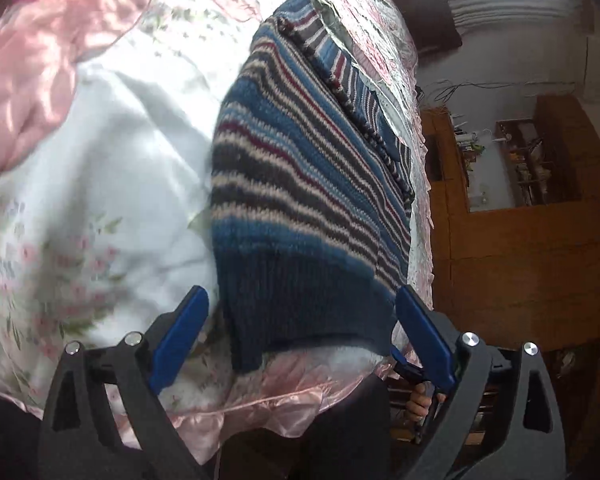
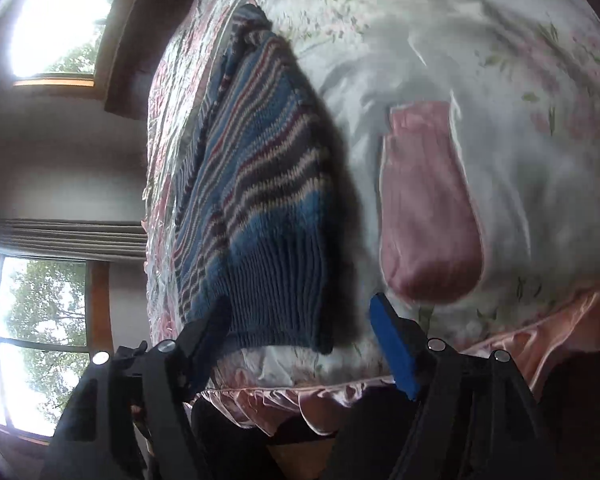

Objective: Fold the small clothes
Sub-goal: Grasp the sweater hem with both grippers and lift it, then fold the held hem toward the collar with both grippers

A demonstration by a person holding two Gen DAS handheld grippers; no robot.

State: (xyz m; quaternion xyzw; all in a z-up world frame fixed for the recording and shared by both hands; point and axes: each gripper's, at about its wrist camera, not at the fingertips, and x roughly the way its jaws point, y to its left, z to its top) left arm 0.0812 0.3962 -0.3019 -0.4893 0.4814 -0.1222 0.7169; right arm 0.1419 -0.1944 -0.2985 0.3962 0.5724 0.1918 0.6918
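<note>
Left wrist: striped sweater [image 1: 300, 184], hem nearest.

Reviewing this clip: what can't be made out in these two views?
- Sweater far end: left wrist view, folded over itself; sleeves hidden.
- Sweater hem contact with left gripper: unclear.
- Shelf items: too small.
- Pink cloth: right wrist view, motion-blurred.
- Right gripper: one finger dark against the knit.

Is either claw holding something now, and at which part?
No. Both the left claw and the right claw are open near the striped sweater's dark ribbed hem, gripping nothing.
</note>
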